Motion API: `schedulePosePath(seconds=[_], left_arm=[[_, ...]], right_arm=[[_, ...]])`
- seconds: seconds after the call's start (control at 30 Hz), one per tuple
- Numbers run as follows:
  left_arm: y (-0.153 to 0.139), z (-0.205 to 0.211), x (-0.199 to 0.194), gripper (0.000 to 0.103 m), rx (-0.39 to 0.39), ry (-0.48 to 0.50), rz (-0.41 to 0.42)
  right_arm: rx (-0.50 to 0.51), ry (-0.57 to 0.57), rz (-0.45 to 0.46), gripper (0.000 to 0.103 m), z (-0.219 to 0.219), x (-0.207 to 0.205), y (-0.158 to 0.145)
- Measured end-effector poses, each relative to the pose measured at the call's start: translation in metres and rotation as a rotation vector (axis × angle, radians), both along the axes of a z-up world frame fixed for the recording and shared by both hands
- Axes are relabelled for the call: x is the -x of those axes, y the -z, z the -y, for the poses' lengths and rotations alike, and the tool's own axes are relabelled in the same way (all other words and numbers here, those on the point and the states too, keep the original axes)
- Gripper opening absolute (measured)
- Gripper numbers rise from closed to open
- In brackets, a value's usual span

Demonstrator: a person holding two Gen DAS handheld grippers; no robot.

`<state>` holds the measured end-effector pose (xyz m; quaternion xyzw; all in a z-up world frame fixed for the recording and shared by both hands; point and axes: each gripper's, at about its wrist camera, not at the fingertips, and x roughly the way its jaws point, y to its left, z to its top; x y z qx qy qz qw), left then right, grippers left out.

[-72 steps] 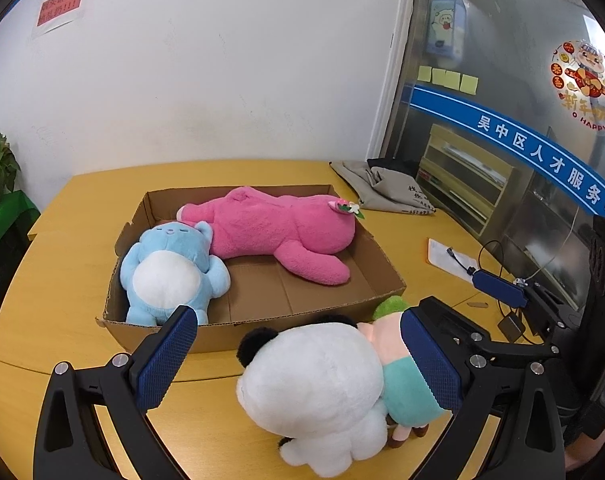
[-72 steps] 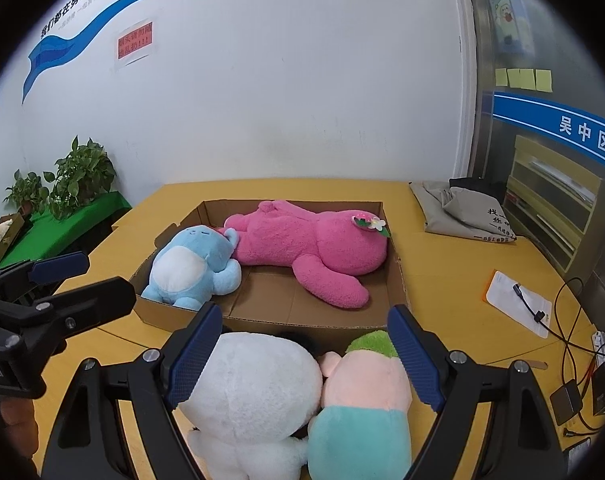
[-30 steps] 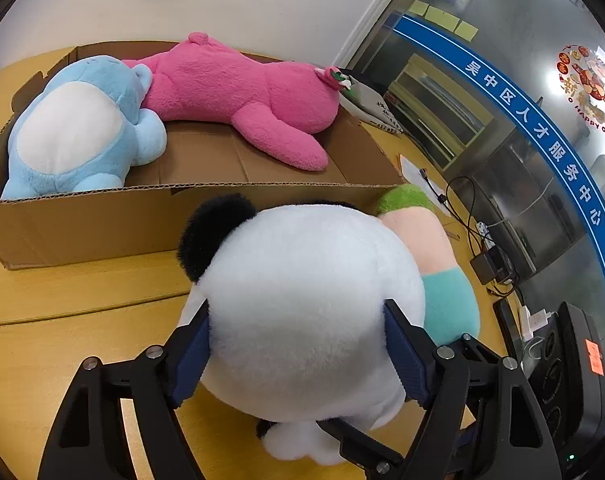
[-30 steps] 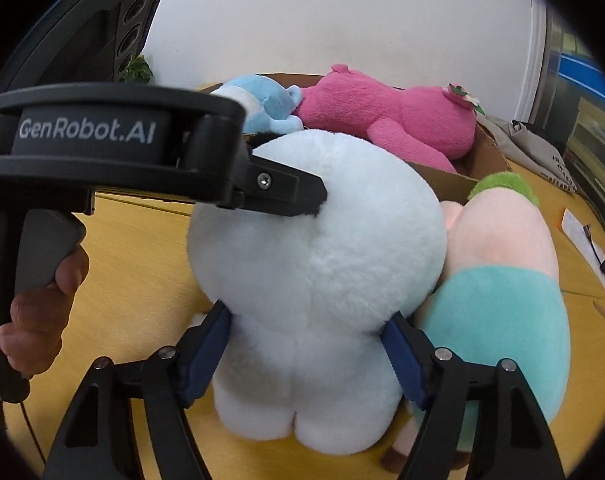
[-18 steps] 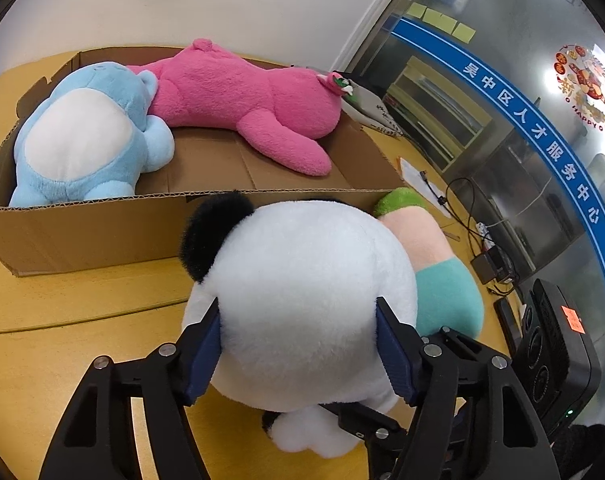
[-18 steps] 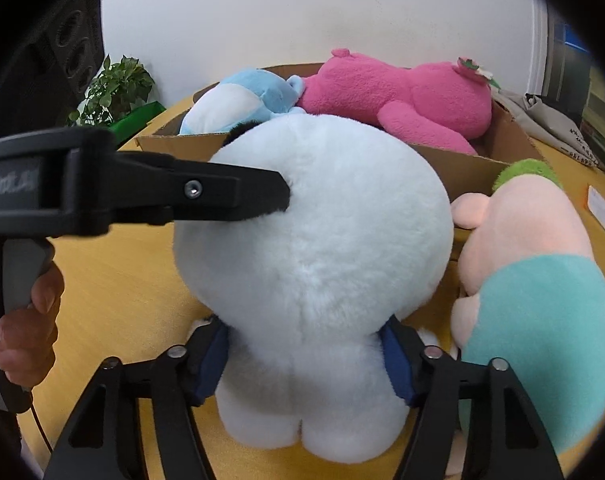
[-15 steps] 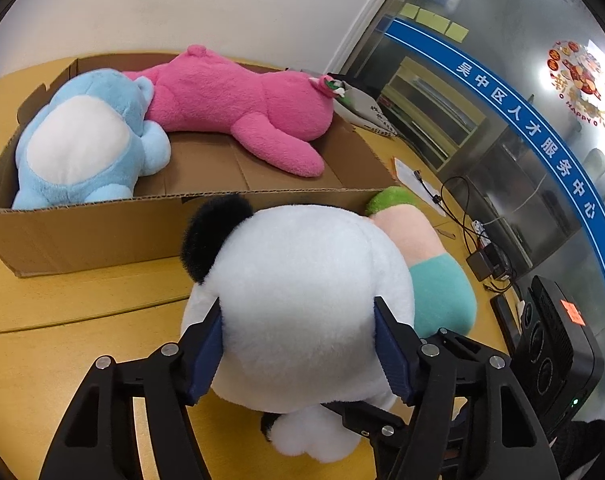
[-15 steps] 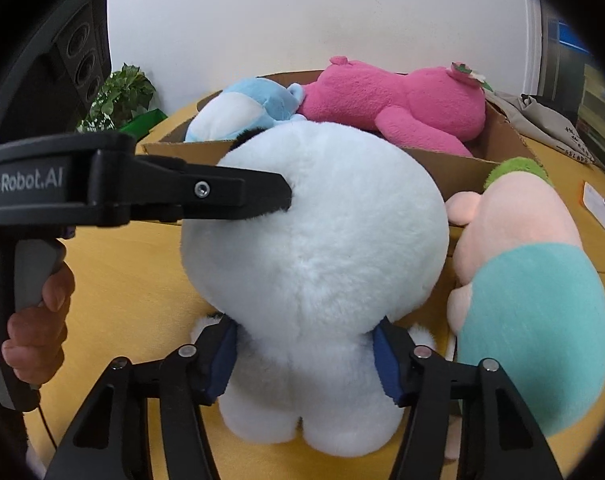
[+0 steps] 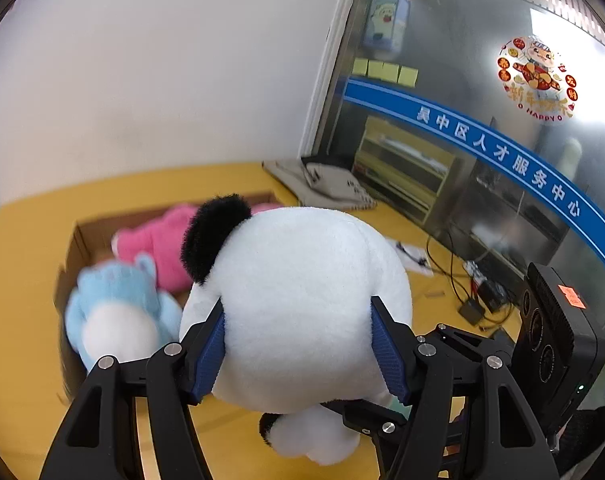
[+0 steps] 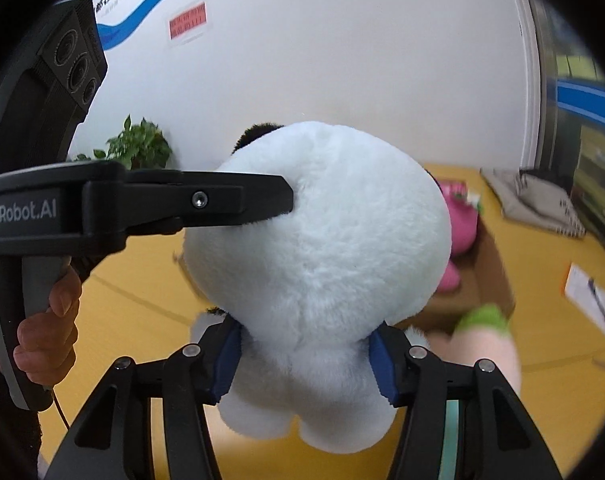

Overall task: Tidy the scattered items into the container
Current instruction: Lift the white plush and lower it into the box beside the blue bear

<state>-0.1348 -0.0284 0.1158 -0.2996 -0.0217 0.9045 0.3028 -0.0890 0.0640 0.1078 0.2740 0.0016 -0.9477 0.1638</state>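
Note:
A big white plush panda (image 9: 302,300) with a black ear is held up off the yellow table. My left gripper (image 9: 298,356) is shut on its head, and my right gripper (image 10: 304,364) is shut on its neck under the head (image 10: 318,236). The cardboard box (image 9: 72,248) lies beyond, holding a blue plush (image 9: 118,316) and a pink plush (image 9: 158,240). A pink and teal doll with green hair (image 10: 482,344) stays on the table at the right, by the box's near wall (image 10: 490,280).
A grey cloth bag (image 9: 326,184) lies at the table's far right corner. A paper sheet with cables (image 10: 590,296) lies to the right. A potted plant (image 10: 138,144) stands at the left by the wall. A glass partition closes the right side.
Both grippers have lifted the panda off the table, up and toward the box. The doll stayed on the table and the box now looks lower in both views.

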Motion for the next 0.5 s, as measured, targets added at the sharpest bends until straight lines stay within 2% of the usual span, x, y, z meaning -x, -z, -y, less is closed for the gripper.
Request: schedulePosePath(seconds=[0.13,0.23,0.3,0.5], left_arm=[[-0.024,0.003,0.053,0.070,0.023,0.005,-0.046],[-0.015,0.002,0.097,0.070,0.054,0.000,-0.029],[0.003,-0.005,0.120,0.070,0.075,0.005,0.004],[0.080,-0.013,0.163,0.070,0.140,0.002,0.150]], right_arm=[[0.010,0.018,-0.068,0.055,0.000,0.043,-0.030],[0.019,0.037,-0.072,0.055,0.000,0.084,-0.028],[-0.004,0.064,-0.045,0.055,0.002,0.108,-0.016],[0.047,0.092,0.135,0.055,0.003,0.157,0.058]])
